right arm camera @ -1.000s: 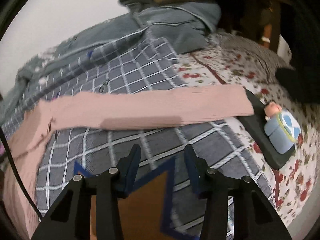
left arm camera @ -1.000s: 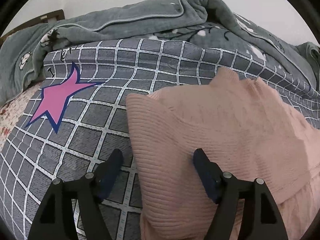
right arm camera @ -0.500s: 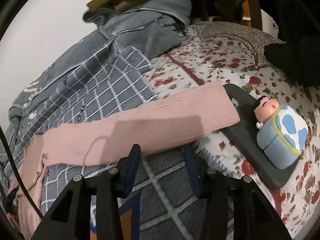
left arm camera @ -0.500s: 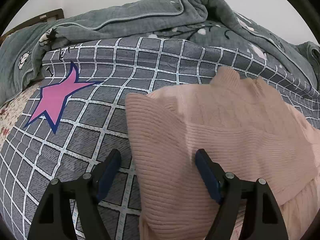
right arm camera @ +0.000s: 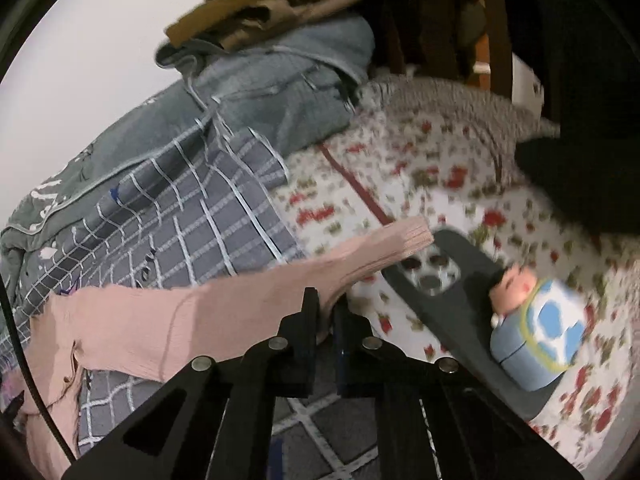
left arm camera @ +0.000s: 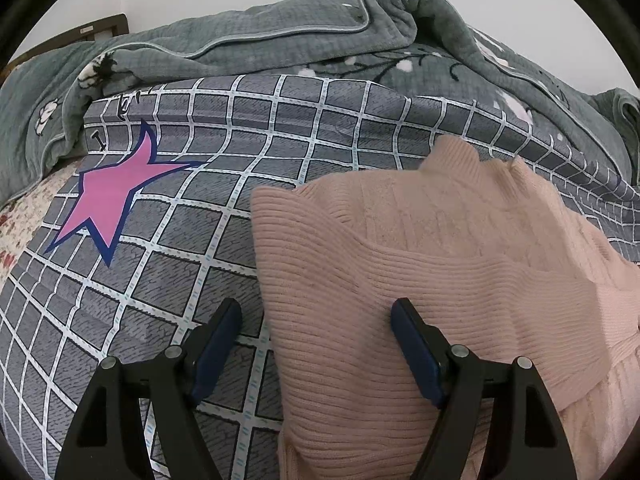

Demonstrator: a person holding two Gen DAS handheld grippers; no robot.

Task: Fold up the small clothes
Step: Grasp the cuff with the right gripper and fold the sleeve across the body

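A pink ribbed sweater [left arm camera: 420,264] lies on the grey checked bedcover [left arm camera: 224,184], one sleeve folded across its body. My left gripper [left arm camera: 316,324] is open, one finger on the cover and the other over the sweater's left edge. In the right wrist view the sweater's other sleeve [right arm camera: 224,312] stretches out to the right. My right gripper [right arm camera: 326,312] is shut on the lower edge of that sleeve, near its cuff [right arm camera: 412,236], which is lifted a little.
A pink star print [left arm camera: 108,200] marks the cover. A grey-green quilt [left arm camera: 280,44] is heaped behind. On the floral sheet [right arm camera: 440,184] lie a dark phone [right arm camera: 452,284] and a blue cartoon toy [right arm camera: 540,328]. Folded clothes [right arm camera: 280,4] sit at the back.
My right gripper moved right along the stretched sleeve and closed on it near the cuff. My left gripper stayed open over the sweater's edge.
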